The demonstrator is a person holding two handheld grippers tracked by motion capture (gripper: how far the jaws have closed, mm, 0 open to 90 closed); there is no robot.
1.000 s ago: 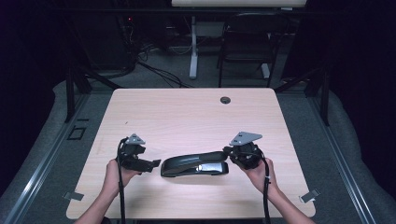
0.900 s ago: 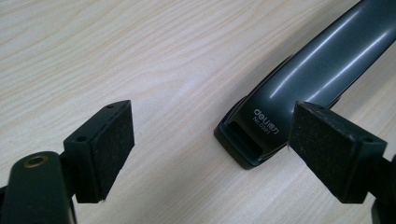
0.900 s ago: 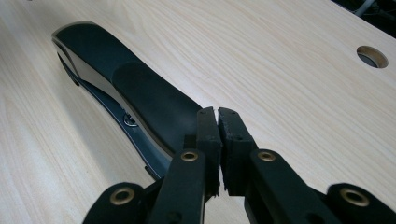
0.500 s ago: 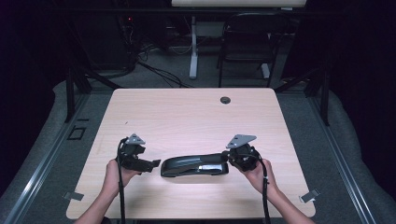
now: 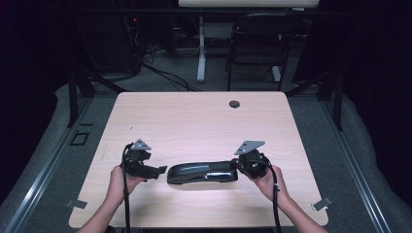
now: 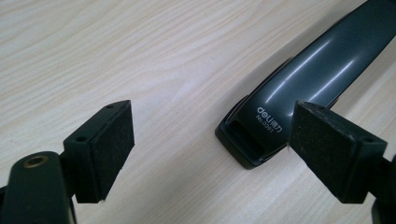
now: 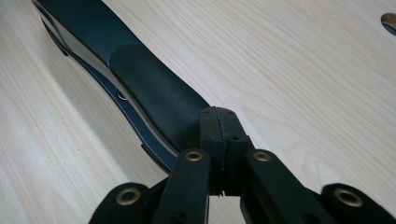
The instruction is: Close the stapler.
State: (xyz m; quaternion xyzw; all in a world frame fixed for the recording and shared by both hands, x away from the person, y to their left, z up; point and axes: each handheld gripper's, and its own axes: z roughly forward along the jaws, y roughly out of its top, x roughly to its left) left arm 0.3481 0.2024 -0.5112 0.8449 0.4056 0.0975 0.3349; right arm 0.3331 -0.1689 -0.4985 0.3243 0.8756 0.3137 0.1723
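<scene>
Where pale woodgrain runs, a glossy, curved black stapler.

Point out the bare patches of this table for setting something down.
Free: the light wooden table between its round cable hole and the long black stapler. Crowded: the near strip, with the left gripper and right gripper.

Left hand-held gripper jaws spread wide, gripped low in left hand, right hand-held gripper jaws pressed together, held in right hand, both forearms entering from counter's near edge, grippers pointing toward each other
</scene>
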